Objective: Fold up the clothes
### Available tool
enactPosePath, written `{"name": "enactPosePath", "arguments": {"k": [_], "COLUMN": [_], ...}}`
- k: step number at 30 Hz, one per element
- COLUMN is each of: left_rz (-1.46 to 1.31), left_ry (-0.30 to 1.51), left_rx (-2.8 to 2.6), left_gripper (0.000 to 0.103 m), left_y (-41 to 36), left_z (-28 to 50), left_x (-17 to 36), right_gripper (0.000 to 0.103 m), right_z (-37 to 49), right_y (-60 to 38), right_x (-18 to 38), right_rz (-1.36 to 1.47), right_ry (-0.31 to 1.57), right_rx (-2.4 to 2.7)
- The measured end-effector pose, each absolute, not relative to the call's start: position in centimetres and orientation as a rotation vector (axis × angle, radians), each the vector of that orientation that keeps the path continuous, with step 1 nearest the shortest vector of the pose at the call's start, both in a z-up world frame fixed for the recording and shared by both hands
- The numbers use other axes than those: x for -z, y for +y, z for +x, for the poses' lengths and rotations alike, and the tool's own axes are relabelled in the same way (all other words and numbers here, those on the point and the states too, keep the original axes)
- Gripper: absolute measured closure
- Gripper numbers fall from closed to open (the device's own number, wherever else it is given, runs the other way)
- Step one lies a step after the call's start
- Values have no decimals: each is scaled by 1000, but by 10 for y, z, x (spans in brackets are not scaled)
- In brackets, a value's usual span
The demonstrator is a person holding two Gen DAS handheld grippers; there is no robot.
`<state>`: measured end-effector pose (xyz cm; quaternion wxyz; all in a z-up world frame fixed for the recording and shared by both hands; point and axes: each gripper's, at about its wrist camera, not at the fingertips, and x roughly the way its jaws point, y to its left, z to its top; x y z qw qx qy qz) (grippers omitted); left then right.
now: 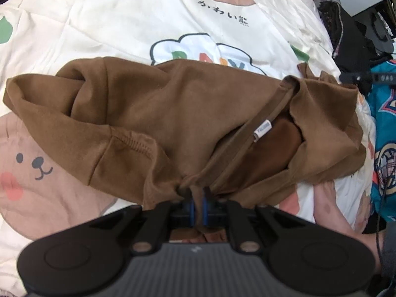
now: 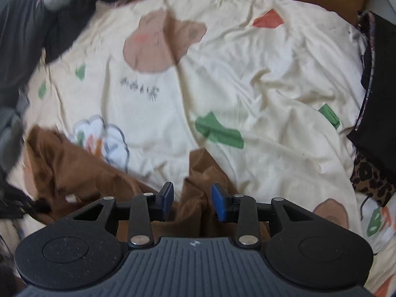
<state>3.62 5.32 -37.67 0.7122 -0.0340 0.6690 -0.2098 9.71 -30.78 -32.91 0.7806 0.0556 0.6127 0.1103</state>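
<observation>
While the brown shirt [image 1: 173, 113] lies bunched across the bear-print quilt [image 1: 123, 24], the fold is only partly made: 1 sleeve [image 1: 118, 153] sits doubled over the body and the collar with its white label [image 1: 262, 129] faces up toward the near edge of the quilt. The left gripper [image 1: 197, 206] is pinched tight on a gather of shirt cloth just below the collar, its blue pads nearly meeting with the fabric drawn up between them. The right gripper [image 2: 192, 201] has its 2 blue pads [image 2: 219, 204] standing apart; a ridge of brown cloth [image 2: 195, 193] rises in the gap, yet neither pad presses on it, so I judge this side is let go rather than held. Beyond that ridge the quilt is bare out to a dark pile of clothes [image 2: 378, 86] at its far right edge.

My reading is that 1 fold has just been laid and the shirt is still lumpy. The next move calls for the right gripper to find a fresh hold on a loose edge, probably the hem or free sleeve, while the left keeps its corner pinned so the cloth can be drawn flat before folding again.
</observation>
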Motion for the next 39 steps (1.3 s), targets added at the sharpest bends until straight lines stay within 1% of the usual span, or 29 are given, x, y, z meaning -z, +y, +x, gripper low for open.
{"name": "enactPosePath", "arguments": {"k": [1, 2, 5, 10, 20, 29, 32, 39], "left_rz": [-71, -65, -54, -39, 30, 45, 31, 47], "left_ry": [1476, 1468, 1440, 1362, 1148, 971, 966, 1088], "left_rx": [467, 469, 474, 462, 487, 458, 451, 436], "left_gripper": [96, 96, 96, 96, 96, 96, 96, 96], "left_y": [53, 53, 52, 51, 26, 13, 10, 13], "left_z": [37, 38, 43, 60, 107, 133, 133, 120], "left_x": [375, 372, 363, 344, 295, 256, 261, 320], "right_gripper": [73, 93, 94, 96, 96, 96, 96, 96], "right_z": [96, 96, 93, 92, 74, 67, 61, 35], "right_y": [-309, -311, -318, -348, -418, -448, -454, -450], "right_x": [334, 337, 339, 316, 271, 236, 245, 319], "right_rz": [115, 112, 110, 181, 410, 567, 592, 698], "right_ry": [1346, 1355, 1356, 1285, 1083, 851, 839, 993], "right_rx": [-243, -242, -231, -153, 48, 104, 133, 196]}}
